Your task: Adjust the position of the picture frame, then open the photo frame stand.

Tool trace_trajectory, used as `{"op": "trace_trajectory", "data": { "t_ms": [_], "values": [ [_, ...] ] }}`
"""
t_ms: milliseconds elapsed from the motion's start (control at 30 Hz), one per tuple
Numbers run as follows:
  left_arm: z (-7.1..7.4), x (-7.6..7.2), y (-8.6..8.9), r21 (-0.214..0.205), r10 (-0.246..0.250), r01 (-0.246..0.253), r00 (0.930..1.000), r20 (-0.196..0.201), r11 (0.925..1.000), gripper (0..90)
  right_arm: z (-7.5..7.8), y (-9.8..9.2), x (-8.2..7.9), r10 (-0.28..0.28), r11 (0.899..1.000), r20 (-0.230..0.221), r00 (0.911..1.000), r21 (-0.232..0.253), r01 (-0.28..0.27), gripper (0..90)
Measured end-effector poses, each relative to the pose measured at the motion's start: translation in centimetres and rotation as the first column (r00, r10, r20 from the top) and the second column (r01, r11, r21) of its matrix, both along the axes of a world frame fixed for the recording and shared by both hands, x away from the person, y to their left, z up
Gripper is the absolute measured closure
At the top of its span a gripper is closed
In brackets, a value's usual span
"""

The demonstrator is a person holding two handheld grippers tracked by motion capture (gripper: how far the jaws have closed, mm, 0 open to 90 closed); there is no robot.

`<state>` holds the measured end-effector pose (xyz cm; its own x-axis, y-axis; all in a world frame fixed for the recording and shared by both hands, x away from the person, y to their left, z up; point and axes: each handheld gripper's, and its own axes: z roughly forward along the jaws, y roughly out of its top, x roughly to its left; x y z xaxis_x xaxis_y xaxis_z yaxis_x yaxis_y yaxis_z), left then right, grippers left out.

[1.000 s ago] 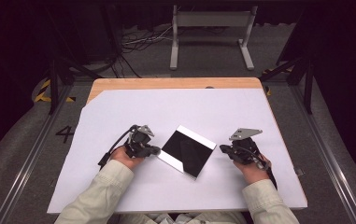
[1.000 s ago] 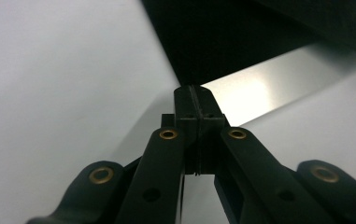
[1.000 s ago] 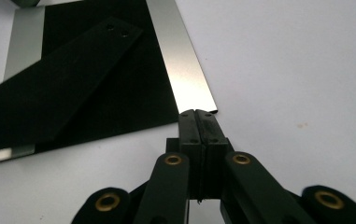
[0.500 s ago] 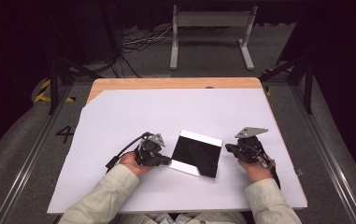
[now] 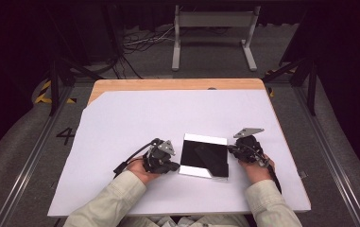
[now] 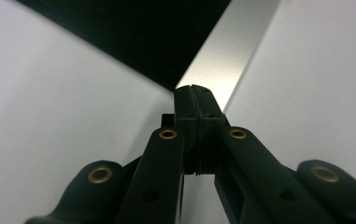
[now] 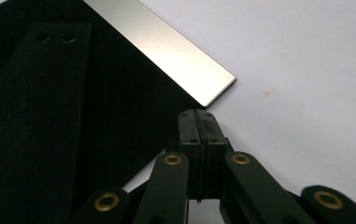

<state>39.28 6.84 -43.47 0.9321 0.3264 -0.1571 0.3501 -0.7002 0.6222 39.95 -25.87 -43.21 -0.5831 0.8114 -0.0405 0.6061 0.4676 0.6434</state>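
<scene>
Plate (image 5: 204,156), black with shiny metal edge strips, lies flat on the white sheet (image 5: 121,123) between both grippers. Left gripper (image 5: 172,166) at its 8 o'clock corner, right gripper (image 5: 230,149) at 3 o'clock; both have jaws pressed together, holding nothing. It looks thin, stiff and slippery: best nudged or pinched at its edges.

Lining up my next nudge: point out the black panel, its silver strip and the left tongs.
black panel (image 5: 201,158): high view, middle of its dark face.
silver strip (image 7: 175,51): right gripper view, mid-strip.
left tongs (image 6: 195,88): left gripper view, closed tips.
</scene>
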Motion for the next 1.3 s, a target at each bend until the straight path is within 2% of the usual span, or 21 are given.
{"op": "trace_trajectory", "data": {
  "t_ms": [100,167,233,300,433,567,667,733,800,900,1033,1100,1167,1300],
  "values": [
    [0.7,0.7,1.5,-0.046,0.06,-0.06,0.9981,0.009,0.9971,90.0,0.0,0.5,0.2,0.004,1.0,0.01,0.9999,-0.017,-0.004,89.8],
    [1.1,1.2,2.8,-0.077,0.108,-0.106,0.9941,0.013,0.9913,90.0,-0.1,0.4,0.4,0.002,1.0,0.003,1.0,0.007,-0.002,89.8],
    [1.4,1.5,3.9,-0.113,0.154,-0.153,0.988,0.004,0.9818,90.0,-0.2,0.5,0.6,0.002,1.0,-0.002,1.0,0.025,-0.002,89.9],
    [1.5,1.6,4.7,-0.126,0.191,-0.189,0.9816,0.002,0.9738,90.0,-0.2,0.9,0.8,0.013,1.0,0.002,0.9999,0.027,-0.013,89.9],
    [1.6,1.6,6.1,-0.135,0.236,-0.233,0.9717,0.007,0.9631,90.0,-0.3,2.2,1.4,0.051,0.998,0.008,0.9987,0.026,-0.051,89.8],
    [1.6,1.4,6.6,-0.122,0.244,-0.239,0.9693,0.031,0.9635,90.0,-0.5,2.9,1.8,0.106,0.993,0.032,0.9938,0.038,-0.107,89.8],
    [1.5,1.2,6.6,-0.112,0.246,-0.239,0.9678,0.053,0.9645,90.0,-0.5,2.8,1.9,0.114,0.993,0.032,0.993,0.039,-0.115,89.7],
    [1.6,0.9,6.7,-0.106,0.246,-0.238,0.9672,0.064,0.9654,90.0,-0.2,2.7,1.7,0.109,0.994,0.047,0.9929,0.018,-0.11,89.6],
    [1.7,0.7,6.9,-0.096,0.24,-0.232,0.967,0.085,0.9681,89.9,0.3,2.5,1.5,0.113,0.993,0.063,0.9915,0.021,-0.115,89.6],
    [1.8,0.7,7.2,-0.095,0.24,-0.231,0.9663,0.093,0.9683,88.0,1.1,2.0,0.8,0.125,0.992,0.07,0.9896,0.014,-0.127,89.5],
    [1.9,0.9,7.9,-0.102,0.237,-0.227,0.967,0.095,0.9685,84.7,1.8,1.4,0.2,0.14,0.989,0.061,0.9883,0.037,-0.142,89.2],
    [1.9,0.9,8.1,-0.087,0.228,-0.219,0.9666,0.117,0.9719,82.2,2.2,1.1,-0.1,0.152,0.986,0.05,0.9871,0.061,-0.155,88.0],
    [1.9,0.9,8.2,-0.081,0.225,-0.216,0.9654,0.132,0.9731,80.9,2.7,0.8,-0.4,0.157,0.985,0.047,0.9864,0.065,-0.16,87.9],
    [1.8,1.3,8.5,-0.09,0.233,-0.224,0.9655,0.115,0.9704,78.8,3.4,0.4,-0.9,0.175,0.982,0.052,0.9832,0.064,-0.178,87.4]
  ]
}}
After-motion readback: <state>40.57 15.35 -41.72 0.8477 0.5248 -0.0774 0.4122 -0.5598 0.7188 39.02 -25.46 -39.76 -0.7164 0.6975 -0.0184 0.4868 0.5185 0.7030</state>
